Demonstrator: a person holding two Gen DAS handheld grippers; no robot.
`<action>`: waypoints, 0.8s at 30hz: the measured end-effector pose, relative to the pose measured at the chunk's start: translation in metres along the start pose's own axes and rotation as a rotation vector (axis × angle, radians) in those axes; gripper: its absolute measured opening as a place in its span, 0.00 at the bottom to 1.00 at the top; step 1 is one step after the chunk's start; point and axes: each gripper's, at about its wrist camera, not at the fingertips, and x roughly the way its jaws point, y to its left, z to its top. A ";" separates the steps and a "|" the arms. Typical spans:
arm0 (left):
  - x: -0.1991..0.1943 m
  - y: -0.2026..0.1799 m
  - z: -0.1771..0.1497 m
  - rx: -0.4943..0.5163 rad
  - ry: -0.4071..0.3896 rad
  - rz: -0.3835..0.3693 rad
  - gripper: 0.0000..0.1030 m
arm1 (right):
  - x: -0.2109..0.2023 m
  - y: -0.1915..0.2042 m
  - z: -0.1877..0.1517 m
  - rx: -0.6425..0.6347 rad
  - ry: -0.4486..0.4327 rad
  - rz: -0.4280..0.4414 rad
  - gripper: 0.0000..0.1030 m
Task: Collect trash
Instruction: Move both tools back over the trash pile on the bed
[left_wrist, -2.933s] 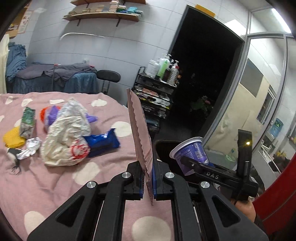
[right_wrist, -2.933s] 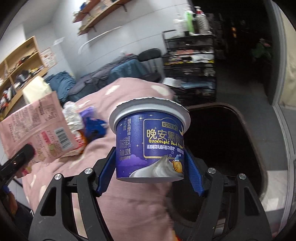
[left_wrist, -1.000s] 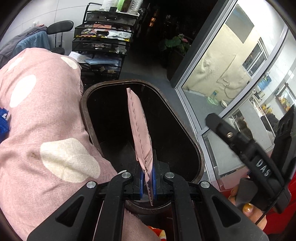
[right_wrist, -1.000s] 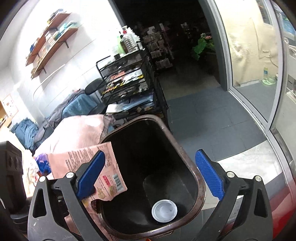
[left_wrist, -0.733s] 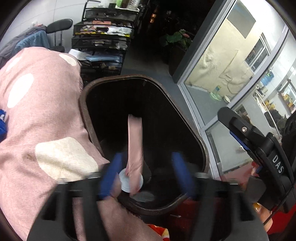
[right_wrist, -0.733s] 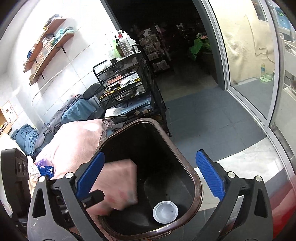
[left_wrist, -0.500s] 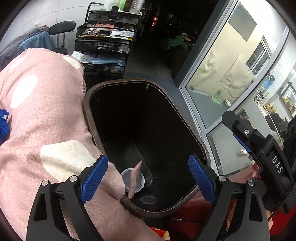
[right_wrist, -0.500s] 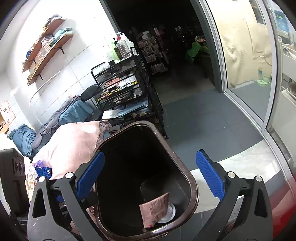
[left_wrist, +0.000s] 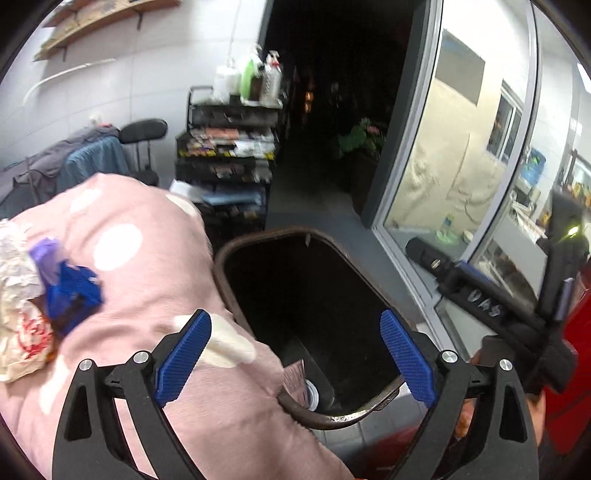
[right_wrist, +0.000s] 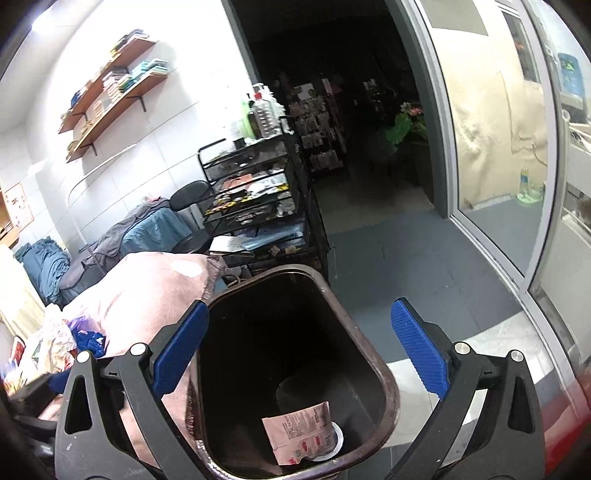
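The left hand-held gripper (left_wrist: 293, 354) hangs above the near rim of the dark, brown-rimmed plastic trash bin (left_wrist: 236, 295), its blue-padded jaws having just been opening and now spread wide with nothing between them. The right hand-held gripper (right_wrist: 301, 352) is likewise spread and empty, poised over the same bin. At the bottom of the bin lies the flat pink snack packet (right_wrist: 301, 432), resting partly on top of the white-lidded yogurt cup (right_wrist: 337, 439). To the left, on the pink bed cover with white dots (left_wrist: 147, 266), more rubbish lies in a heap: a crumpled white plastic bag (left_wrist: 16, 280) and, touching it, a blue wrapper (left_wrist: 72, 295).
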 end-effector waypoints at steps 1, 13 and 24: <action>-0.007 0.003 0.001 -0.010 -0.018 0.004 0.91 | -0.001 0.002 0.000 -0.008 -0.002 0.003 0.95; -0.060 0.043 -0.012 -0.062 -0.130 0.148 0.93 | -0.011 0.060 -0.008 -0.164 -0.004 0.079 0.95; -0.096 0.099 -0.041 -0.131 -0.135 0.308 0.93 | -0.010 0.125 -0.025 -0.255 0.086 0.282 0.95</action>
